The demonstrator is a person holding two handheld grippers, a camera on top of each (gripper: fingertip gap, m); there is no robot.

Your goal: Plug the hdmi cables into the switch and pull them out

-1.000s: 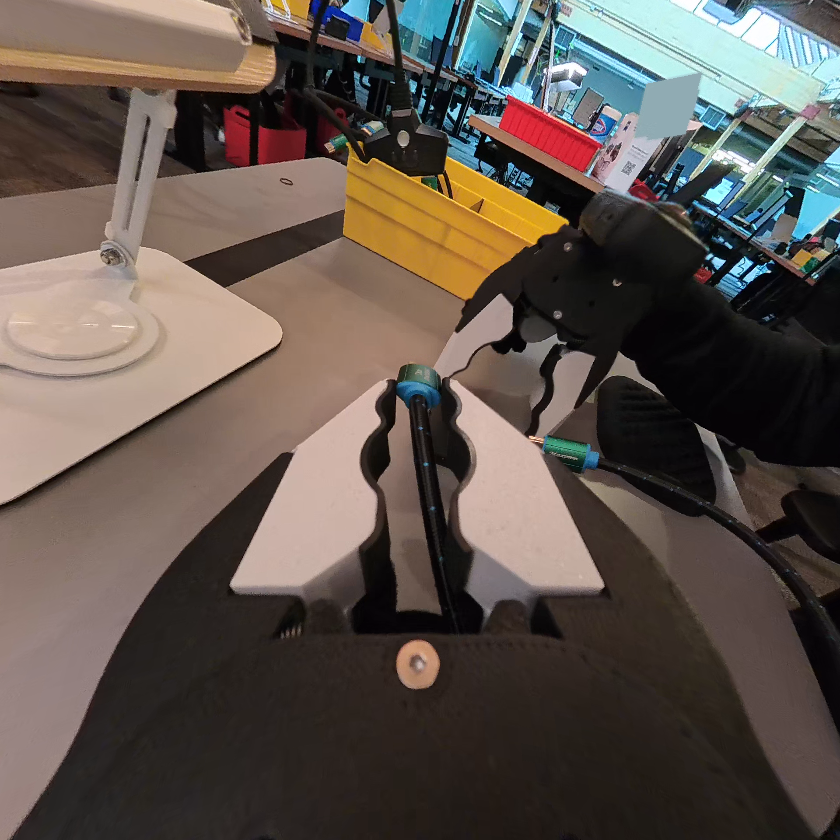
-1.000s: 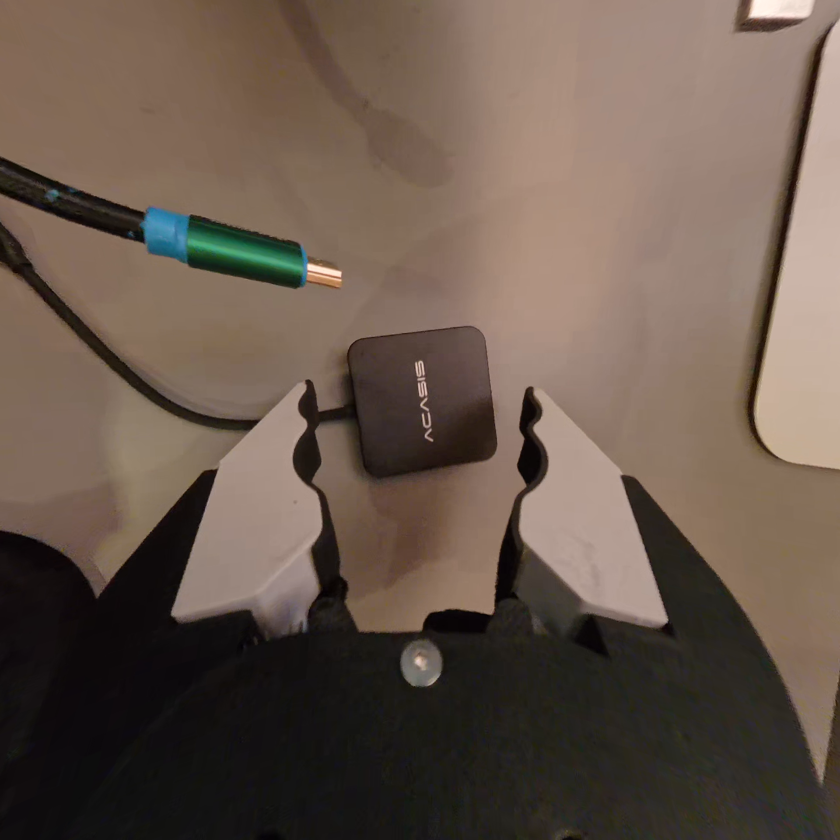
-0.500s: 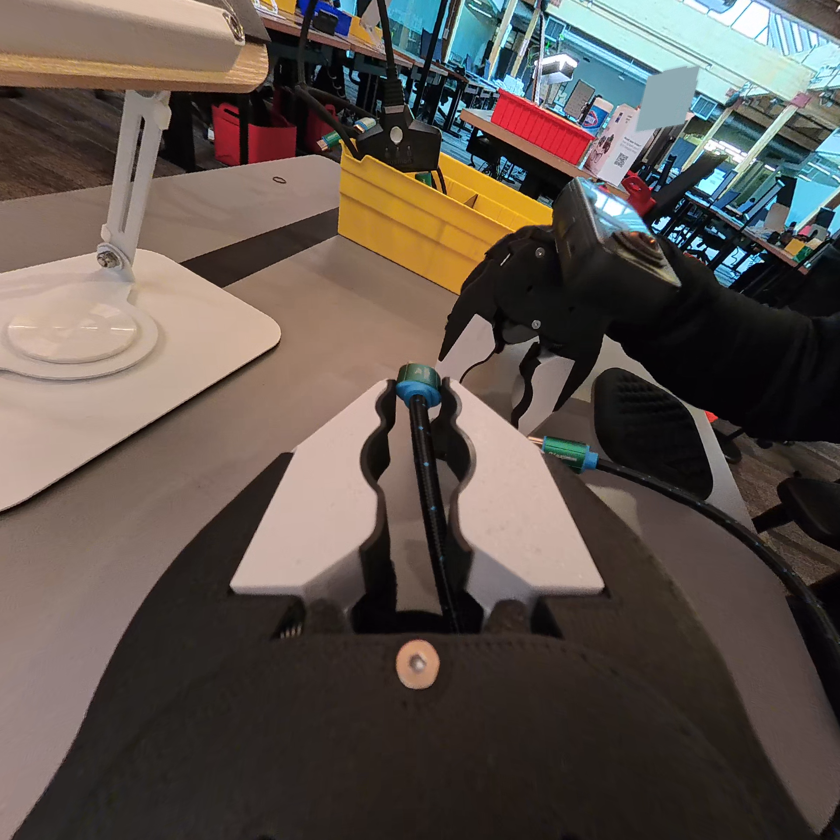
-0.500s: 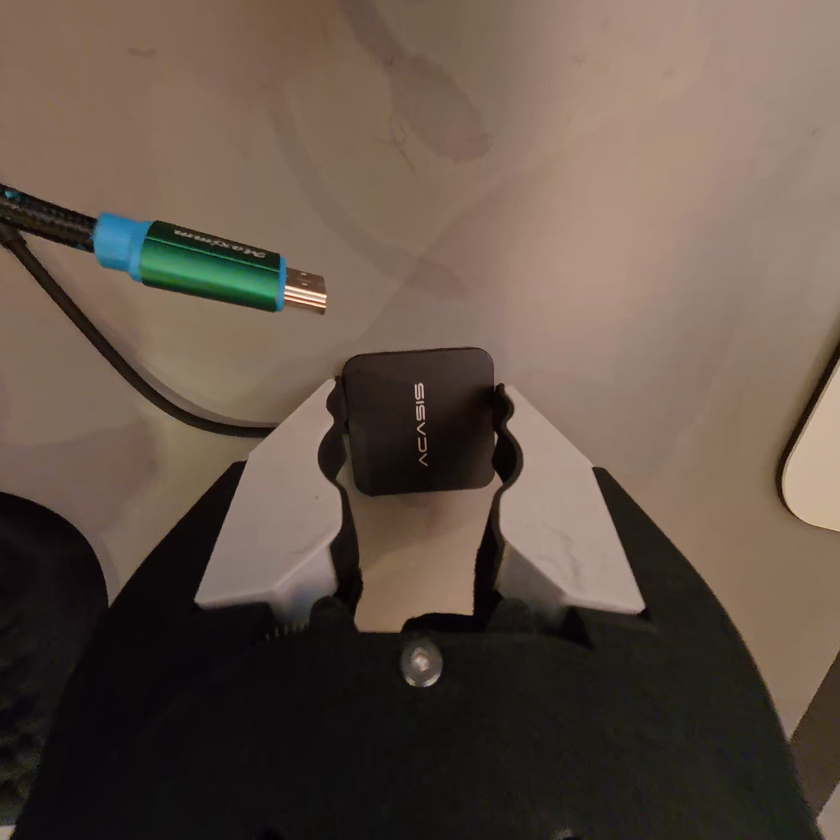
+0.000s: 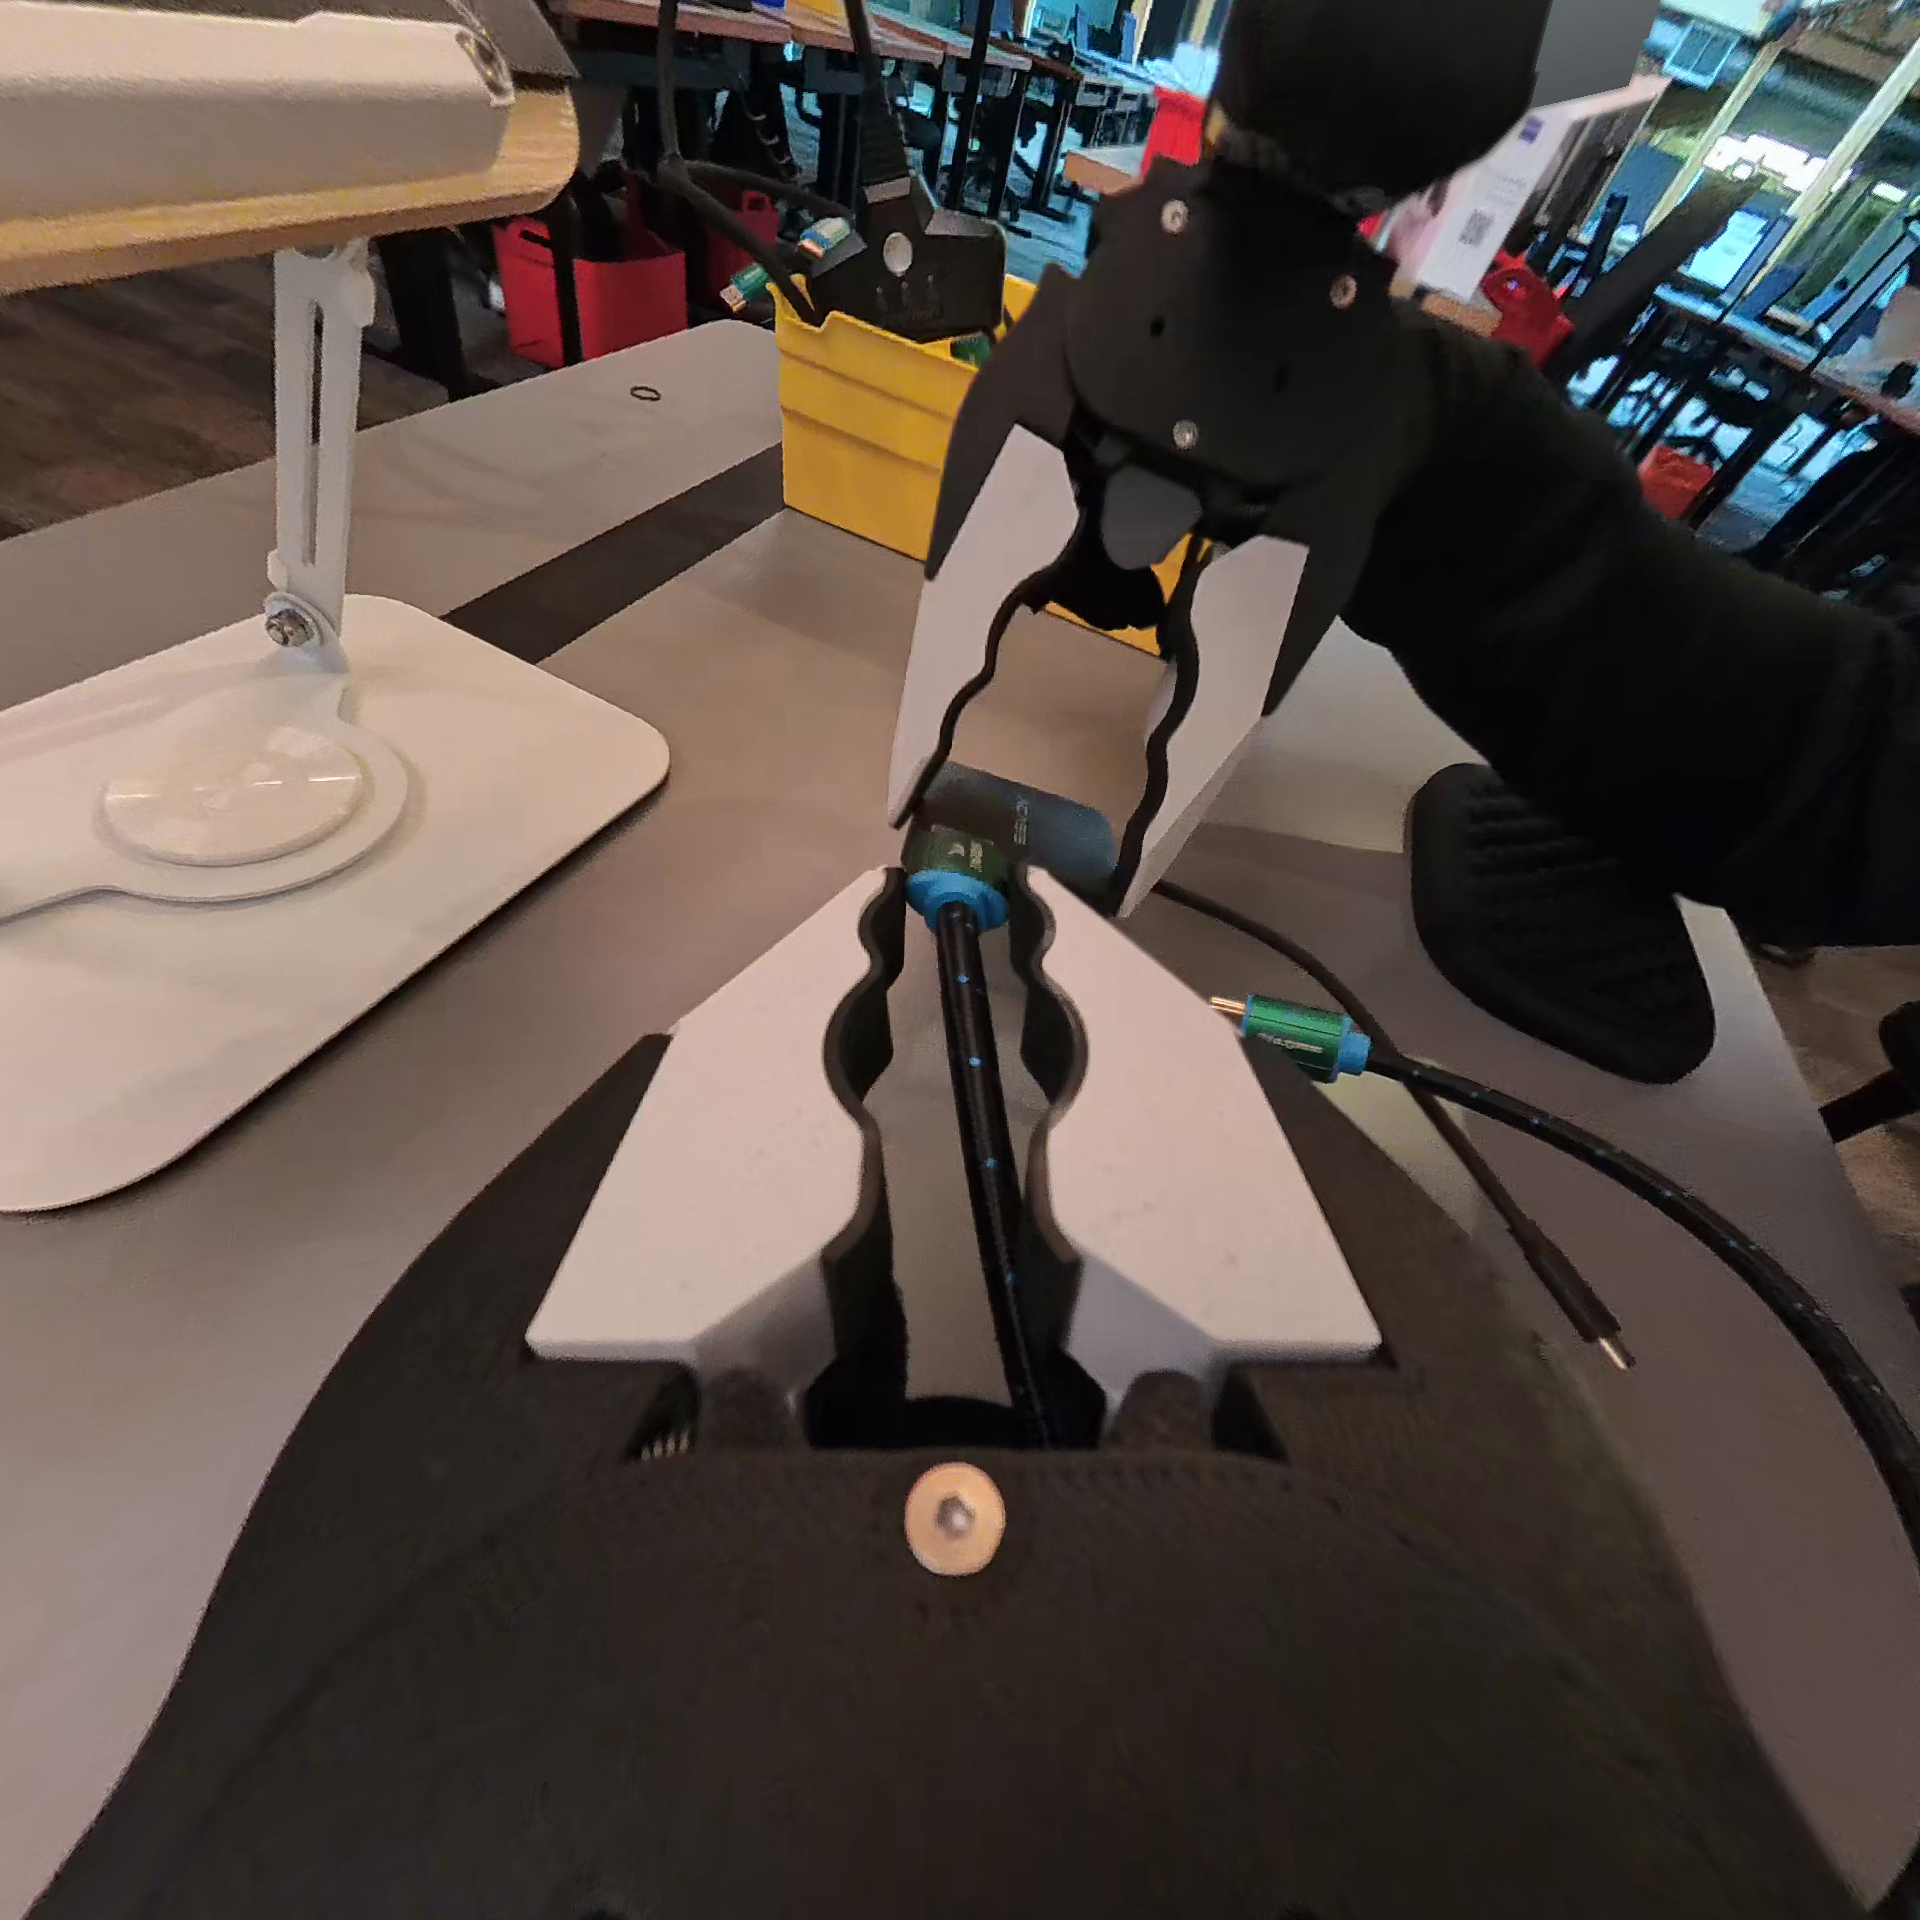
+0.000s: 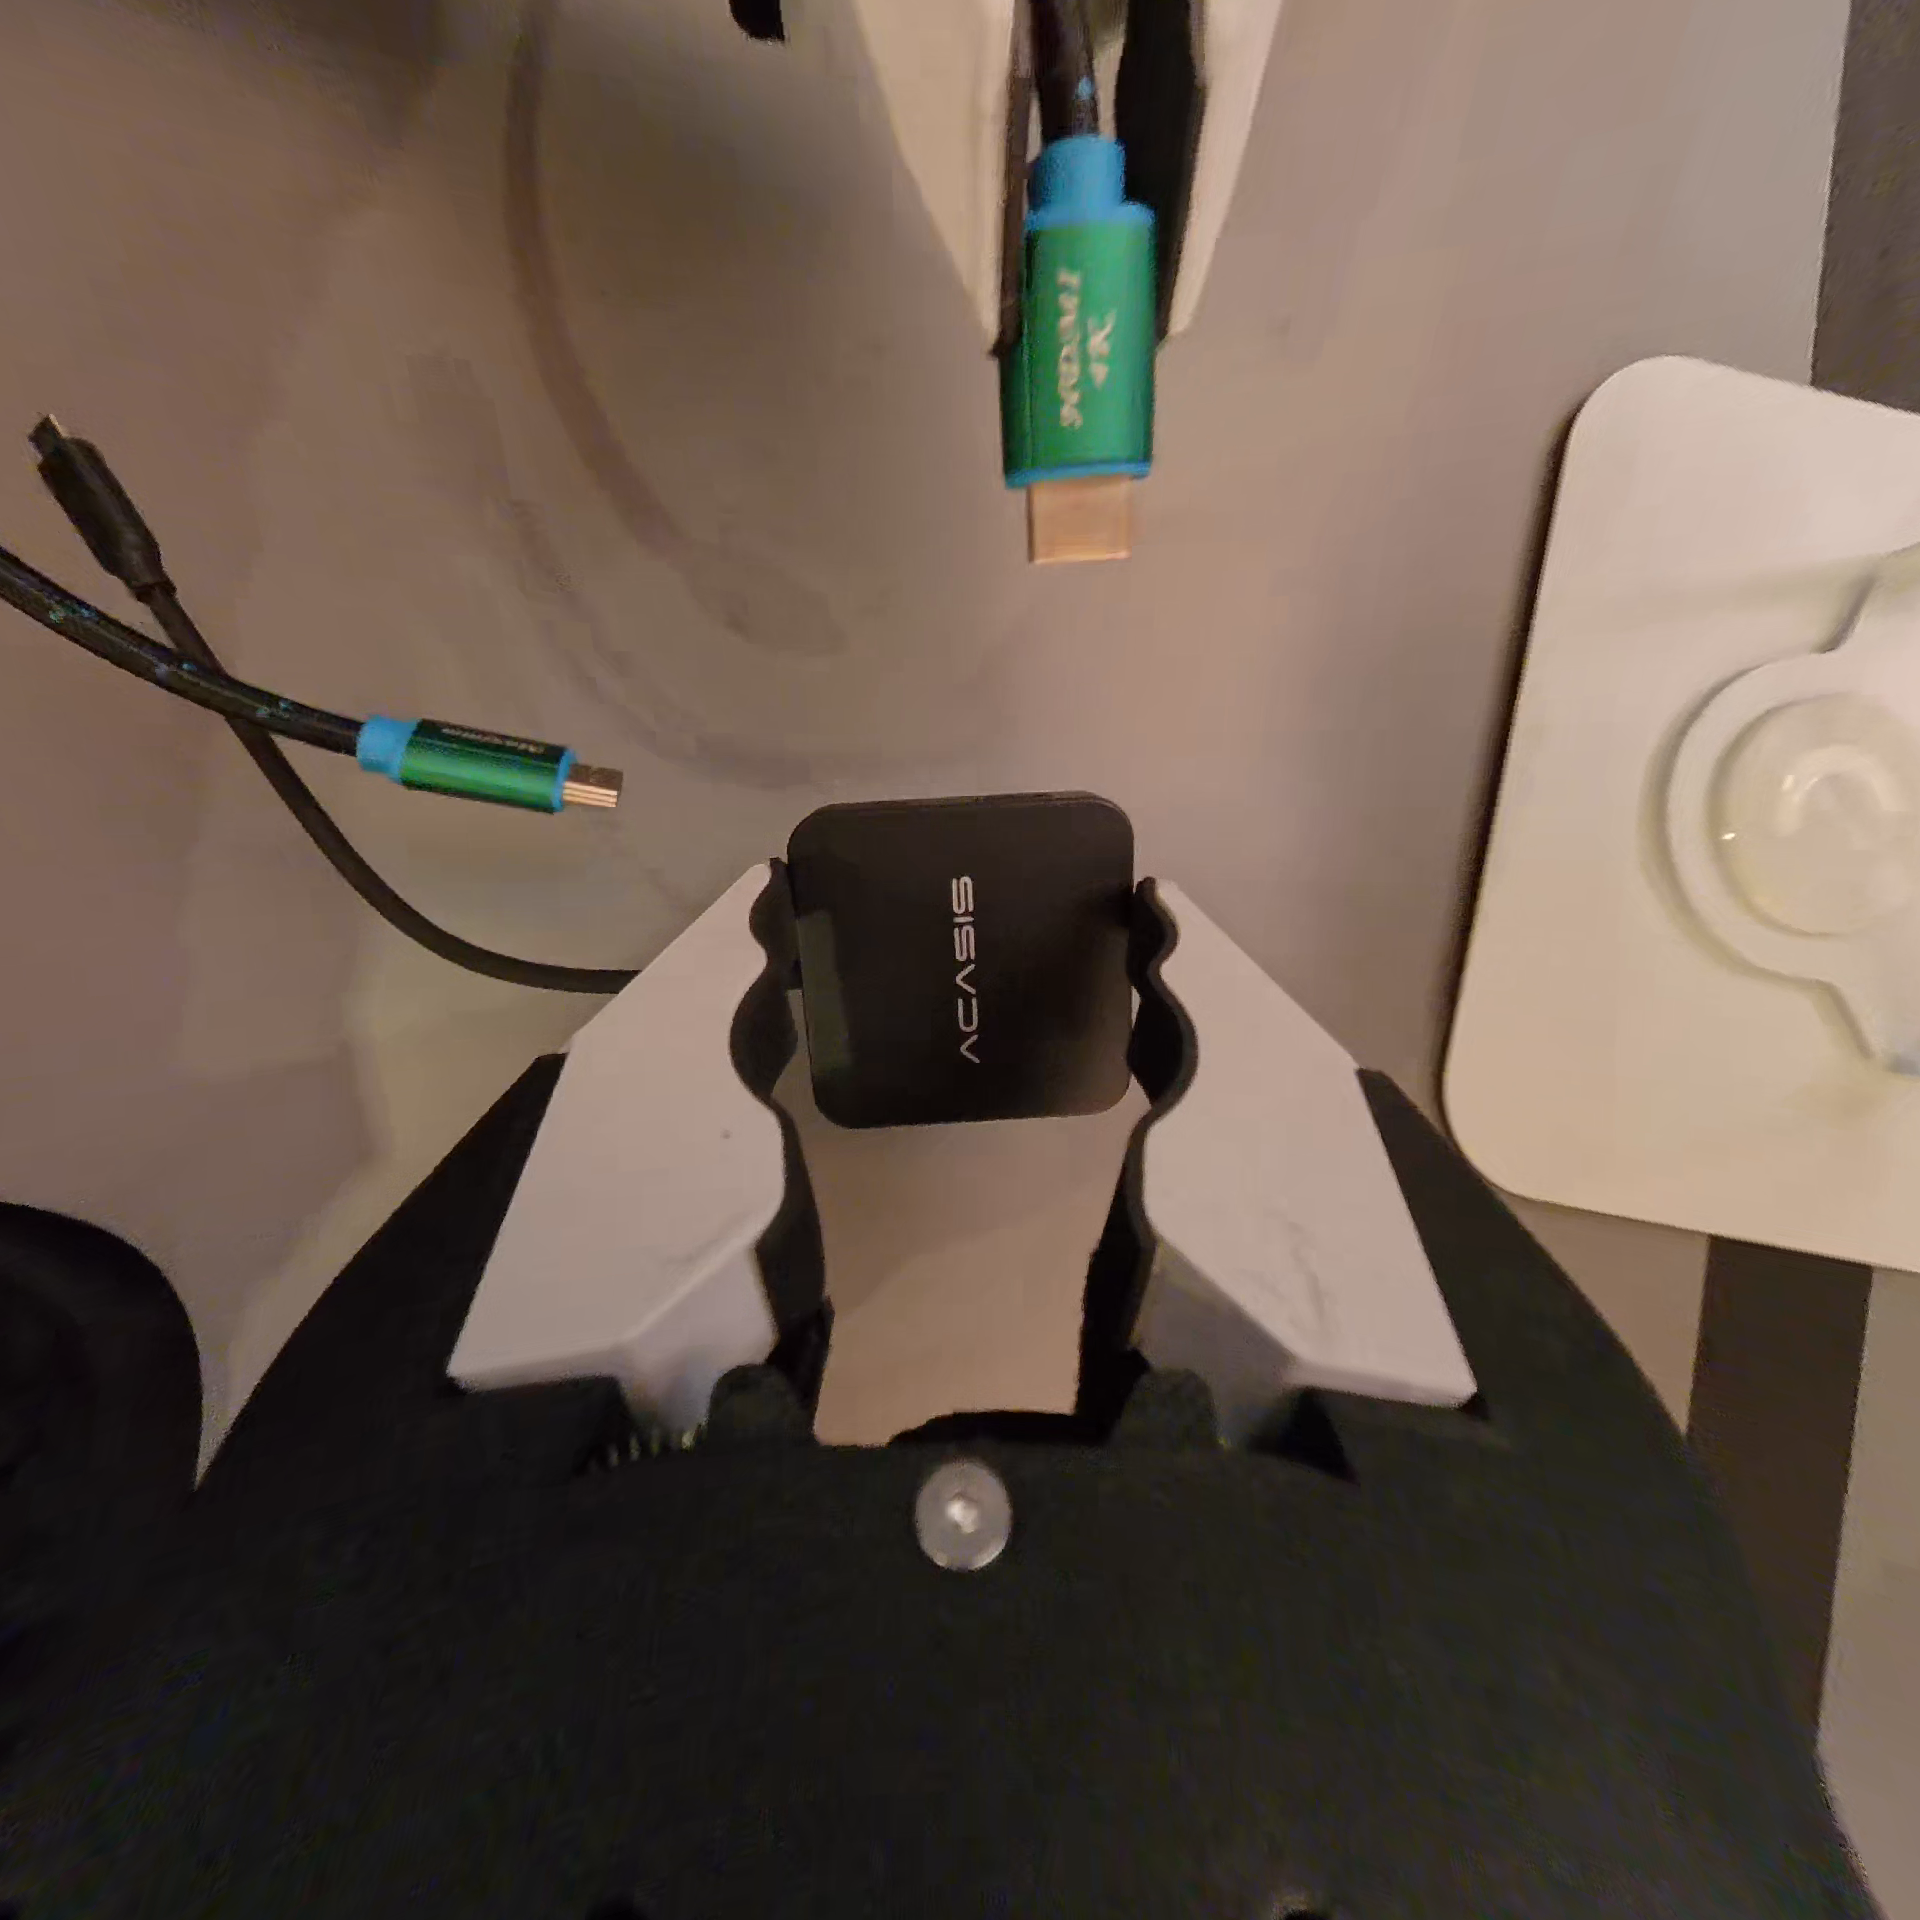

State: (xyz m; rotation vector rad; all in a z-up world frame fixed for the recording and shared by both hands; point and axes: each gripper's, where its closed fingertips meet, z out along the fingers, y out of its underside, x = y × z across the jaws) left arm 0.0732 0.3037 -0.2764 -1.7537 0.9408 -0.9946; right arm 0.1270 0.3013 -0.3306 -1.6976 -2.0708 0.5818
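Now the right claw (image 6: 961,914) squeezes the small black square switch box (image 6: 961,961) between its two white fingers, one on each side, and holds it flat on the grey worktop (image 6: 727,364). Straight ahead of this claw, a little way off, the left claw (image 5: 951,883) grips a green metal plug with a blue collar (image 6: 1086,348) on a black braided cable. The plug's gold tip points at the front edge of the switch box but does not touch it; a gap shows between them in the right wrist view. A second green and blue plug on a braided cable (image 6: 478,764) lies loose on the worktop, off to the left of the right claw. A thin black cord with a small plug (image 6: 94,509) lies just beside it. To the right of that claw sits the flat white base of a stand (image 6: 1704,831).
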